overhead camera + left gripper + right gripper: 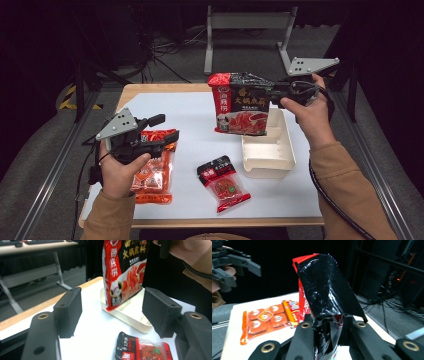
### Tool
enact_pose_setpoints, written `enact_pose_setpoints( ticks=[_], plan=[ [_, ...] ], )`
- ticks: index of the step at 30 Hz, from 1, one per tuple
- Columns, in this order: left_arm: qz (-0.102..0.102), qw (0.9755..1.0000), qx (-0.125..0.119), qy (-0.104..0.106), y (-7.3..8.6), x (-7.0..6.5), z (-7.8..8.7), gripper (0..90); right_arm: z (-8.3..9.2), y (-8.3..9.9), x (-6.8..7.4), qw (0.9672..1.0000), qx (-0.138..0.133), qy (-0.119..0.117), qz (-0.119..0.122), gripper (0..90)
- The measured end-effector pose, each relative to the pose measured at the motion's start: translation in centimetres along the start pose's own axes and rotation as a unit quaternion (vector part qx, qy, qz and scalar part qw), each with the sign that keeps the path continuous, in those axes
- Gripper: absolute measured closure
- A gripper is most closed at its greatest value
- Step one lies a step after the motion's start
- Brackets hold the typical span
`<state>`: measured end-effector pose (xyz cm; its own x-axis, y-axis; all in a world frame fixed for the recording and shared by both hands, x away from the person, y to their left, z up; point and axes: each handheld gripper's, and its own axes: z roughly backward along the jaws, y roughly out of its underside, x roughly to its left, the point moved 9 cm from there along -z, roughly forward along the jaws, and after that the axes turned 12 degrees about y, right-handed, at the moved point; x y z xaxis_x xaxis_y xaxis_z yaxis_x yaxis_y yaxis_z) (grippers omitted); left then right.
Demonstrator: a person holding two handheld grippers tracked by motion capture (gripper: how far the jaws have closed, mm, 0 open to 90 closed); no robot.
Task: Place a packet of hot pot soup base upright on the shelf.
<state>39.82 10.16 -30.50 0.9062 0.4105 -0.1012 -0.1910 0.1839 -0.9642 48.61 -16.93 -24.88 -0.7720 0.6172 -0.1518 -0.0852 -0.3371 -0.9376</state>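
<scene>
My right gripper (272, 94) is clamped on the top edge of the big soup-base pouch (242, 105), its jaws pinching the crumpled black top seam, as the right gripper view shows close up (325, 322). The pouch hangs upright from that grip, long axis vertical, its bottom edge over the near-left end of the cream tray (272, 155). From the left gripper view the pouch's lower corner (112, 306) looks to be at or just inside the tray wall (130, 317); I cannot tell whether it touches the floor of the tray. The tray lies lengthwise away from me, so I judge the pouch must tip over along that line to lie flat in it, and the right hand is the one placed to do it.

My left gripper (160, 135) has its jaws standing apart with nothing between them. It hovers above the orange snack pack (155, 170), which lies flat near the tabletop's left edge, long side running toward me. The small red sauce packet (223, 183) lies flat between the two hands, just left of the tray's near end and nearer to the left gripper's reach.

Count on the white tabletop (200, 125): one big pouch, in the air; one orange pack; one small red packet; one tray.
</scene>
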Motion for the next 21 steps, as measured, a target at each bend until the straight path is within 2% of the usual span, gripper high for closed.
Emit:
enact_pose_setpoints(
  ticks=[2, 6, 14, 21],
  plan=[
    [0.004, 0.9999, 0.010, -0.009, 0.3, 0.4, 0.0, 31.8, 0.1, 0.2, -0.7, 1.0000, 0.001, 0.009, 0.001, 78.7],
    [0.015, 0.9997, 0.014, -0.015, 0.6, 0.9, 0.0, 30.4, 0.0, 0.7, -1.8, 0.9996, 0.002, 0.029, 0.004, 78.7],
    [0.014, 0.9993, 0.021, -0.027, 1.1, 1.6, 0.0, 28.8, 0.0, 1.6, -3.8, 0.9988, 0.000, 0.048, -0.010, 78.6],
    [0.016, 0.9991, 0.023, -0.032, 1.3, 1.8, 0.0, 28.8, -0.1, 2.4, -5.6, 0.9979, -0.005, 0.064, -0.003, 78.5]
  ],
)
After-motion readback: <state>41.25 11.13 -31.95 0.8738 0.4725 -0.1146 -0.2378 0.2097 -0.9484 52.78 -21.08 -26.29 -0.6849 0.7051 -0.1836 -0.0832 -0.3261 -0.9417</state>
